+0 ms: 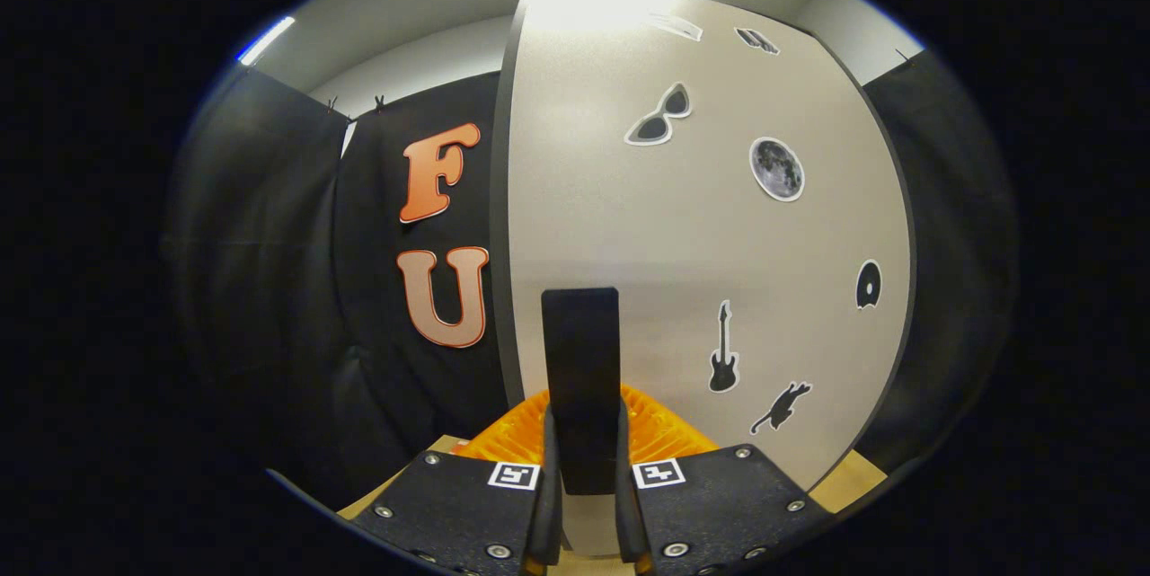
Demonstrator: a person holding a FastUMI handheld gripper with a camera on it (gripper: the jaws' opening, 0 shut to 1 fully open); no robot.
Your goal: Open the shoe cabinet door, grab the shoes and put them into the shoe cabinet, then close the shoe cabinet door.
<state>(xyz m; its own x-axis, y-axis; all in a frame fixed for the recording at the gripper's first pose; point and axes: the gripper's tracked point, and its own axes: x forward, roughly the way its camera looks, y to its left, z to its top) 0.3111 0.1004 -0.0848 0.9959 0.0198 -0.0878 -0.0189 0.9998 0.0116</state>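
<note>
Both fingers of the gripper point(584, 432) clench the dark handle point(581, 378) at 6 o'clock on the pale, sticker-dotted cabinet door point(629, 217).

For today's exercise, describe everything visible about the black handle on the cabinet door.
The black upright bar handle is a flat, matte, plastic-looking rectangular strip standing vertically against the pale grey cabinet door, near its left edge. Its lower end sits between the gripper fingers, which close on both its sides.
</note>
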